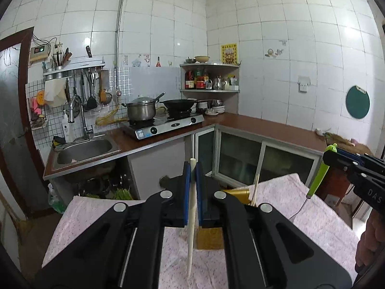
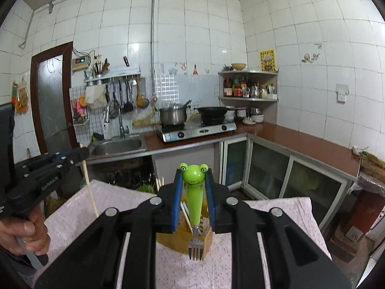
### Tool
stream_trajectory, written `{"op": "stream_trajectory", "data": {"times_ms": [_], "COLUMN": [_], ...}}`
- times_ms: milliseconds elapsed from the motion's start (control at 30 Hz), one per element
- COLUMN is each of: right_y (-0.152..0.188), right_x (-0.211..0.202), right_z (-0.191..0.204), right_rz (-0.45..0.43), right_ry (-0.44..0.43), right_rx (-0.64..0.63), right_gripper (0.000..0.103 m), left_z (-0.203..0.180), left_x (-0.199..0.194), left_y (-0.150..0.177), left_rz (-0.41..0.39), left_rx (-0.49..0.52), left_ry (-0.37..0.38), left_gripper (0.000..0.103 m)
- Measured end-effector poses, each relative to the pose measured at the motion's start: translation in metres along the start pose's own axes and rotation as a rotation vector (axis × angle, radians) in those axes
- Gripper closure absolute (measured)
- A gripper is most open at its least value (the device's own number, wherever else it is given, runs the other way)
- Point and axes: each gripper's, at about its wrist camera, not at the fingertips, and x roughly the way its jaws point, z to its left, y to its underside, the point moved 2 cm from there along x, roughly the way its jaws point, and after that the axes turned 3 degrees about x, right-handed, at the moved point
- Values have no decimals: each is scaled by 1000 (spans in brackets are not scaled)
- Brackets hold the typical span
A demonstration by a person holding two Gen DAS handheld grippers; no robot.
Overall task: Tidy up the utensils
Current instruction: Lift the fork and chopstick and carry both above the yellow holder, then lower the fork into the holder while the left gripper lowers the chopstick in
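My left gripper [image 1: 192, 168] is shut on a pale chopstick [image 1: 191, 228] that hangs tip-down above the table. My right gripper [image 2: 194, 175] is shut on a green frog-handled fork [image 2: 193, 200], tines [image 2: 195, 250] pointing down. Below both stands a wooden utensil holder [image 2: 184, 237] with chopsticks [image 2: 160, 183] sticking out of it. In the left wrist view the holder [image 1: 209, 238] sits behind the chopstick, and the fork [image 1: 317, 178] hangs at the right in the right gripper [image 1: 330, 155]. In the right wrist view the left gripper [image 2: 83, 155] and its chopstick [image 2: 90, 190] are at the left.
A pink patterned cloth [image 1: 312, 216] covers the table. Beyond it run a kitchen counter [image 1: 264, 125], sink [image 1: 84, 148], stove [image 1: 163, 125] with a pot and a wok, and a corner shelf [image 1: 209, 77]. A person's hand [image 2: 26, 231] grips the left tool's handle.
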Motion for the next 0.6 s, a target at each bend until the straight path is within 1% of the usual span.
{"op": "stream_trajectory", "data": {"times_ms": [133,267,433,600], "right_y": [-16,-24,-29,-27], "right_x": [5,23,44,72], "right_z": [6,8,10,6], "right_rz": [-24,-14,-6,21], "right_ry": [-5,-7,-10,-7], "right_rx": [-24,-32,-35,-33], "right_gripper": [84,84,84,84], "left_z": [4,6,5,2], "left_x": [10,25,48,71], "left_y": [-17,-31,-43,-47], "left_rz": [-20,-41,-44,-46], "left_rx": [-16,-27,-41,-51], "left_ry": [16,58,85,96], "left_gripper": [100,100,100,100]}}
